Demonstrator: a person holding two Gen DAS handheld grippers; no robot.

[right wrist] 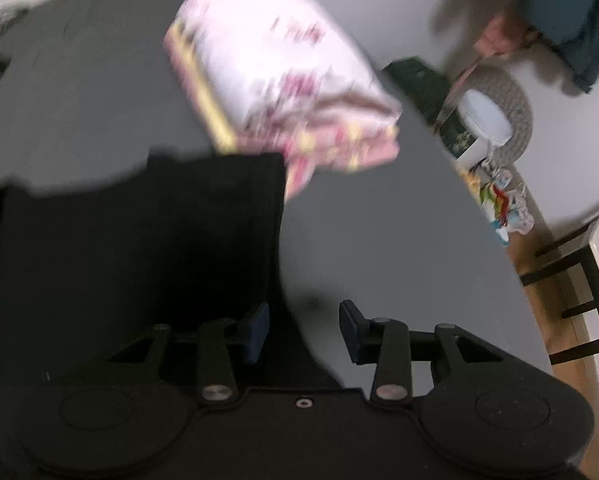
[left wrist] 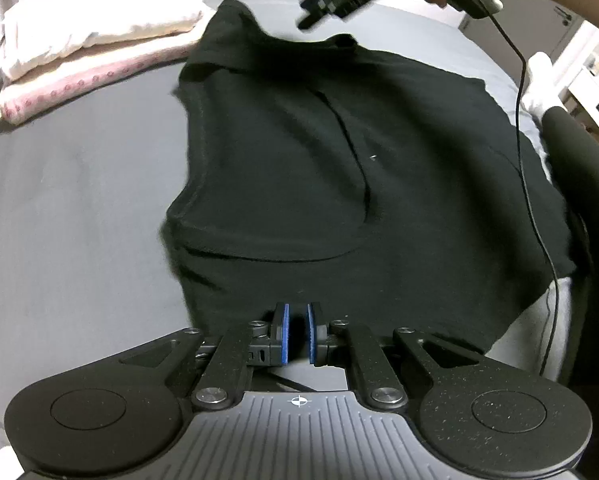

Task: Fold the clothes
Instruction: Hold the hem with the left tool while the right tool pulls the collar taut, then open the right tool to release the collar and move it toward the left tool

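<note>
Left gripper (left wrist: pixel 298 330) sits right at the near hem of the black shirt (left wrist: pixel 339 168), blue pads (left wrist: pixel 285 334) pinched nearly together; dark cloth seems caught between them, but I can't confirm. Shirt lies spread on the grey sheet (left wrist: pixel 79 220) ahead of it, partly folded. Right gripper (right wrist: pixel 303 330) is at the far collar end, raised off the cloth, jaws wide apart and empty, shirt edge just left of it. Stack of folded pink laundry (right wrist: pixel 283 80) beyond. Risks: right view is blurred, so that hand is moving fast and could snag the collar; its cable (left wrist: pixel 519 120) drapes over the shirt and may drag the fold crooked
</note>
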